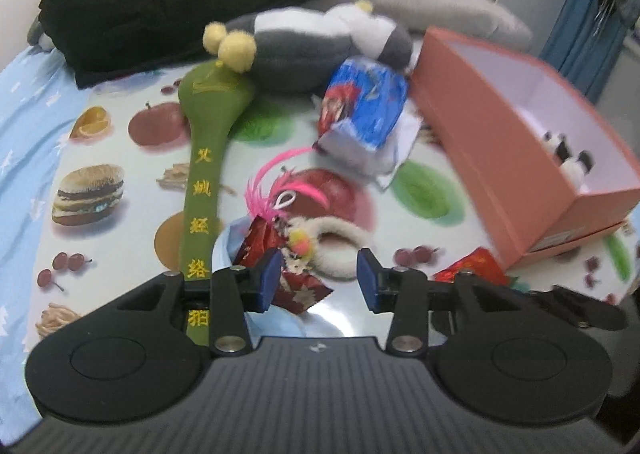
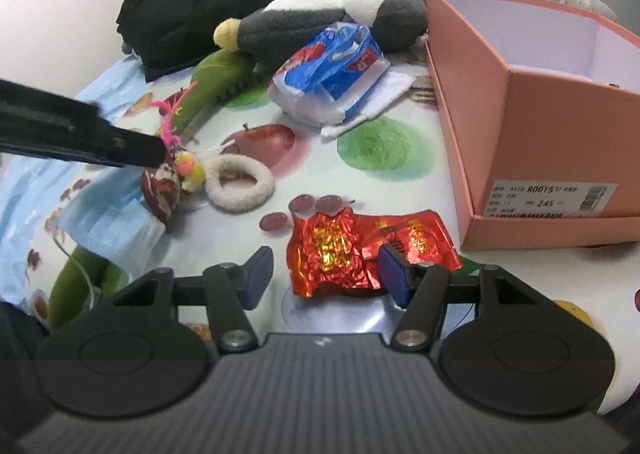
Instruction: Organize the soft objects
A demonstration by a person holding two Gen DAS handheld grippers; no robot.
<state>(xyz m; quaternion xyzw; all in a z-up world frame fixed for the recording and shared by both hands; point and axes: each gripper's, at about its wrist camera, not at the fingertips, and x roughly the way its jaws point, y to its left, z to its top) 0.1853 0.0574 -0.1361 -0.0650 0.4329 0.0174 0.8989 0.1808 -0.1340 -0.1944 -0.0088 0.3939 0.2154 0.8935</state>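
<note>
Flanking red foil bag [image 2: 362,254], open pads [image 2: 394,278].

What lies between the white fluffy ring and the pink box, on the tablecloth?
In the right wrist view, only printed tablecloth lies between the white fluffy ring and the pink box. The red foil packet sits nearer the camera, off that line.

Both tongs, left tongs [image 1: 318,280] and right tongs [image 2: 326,274], share a black ribbed body, round side discs, silver screws and blue pads [image 1: 269,282].
</note>
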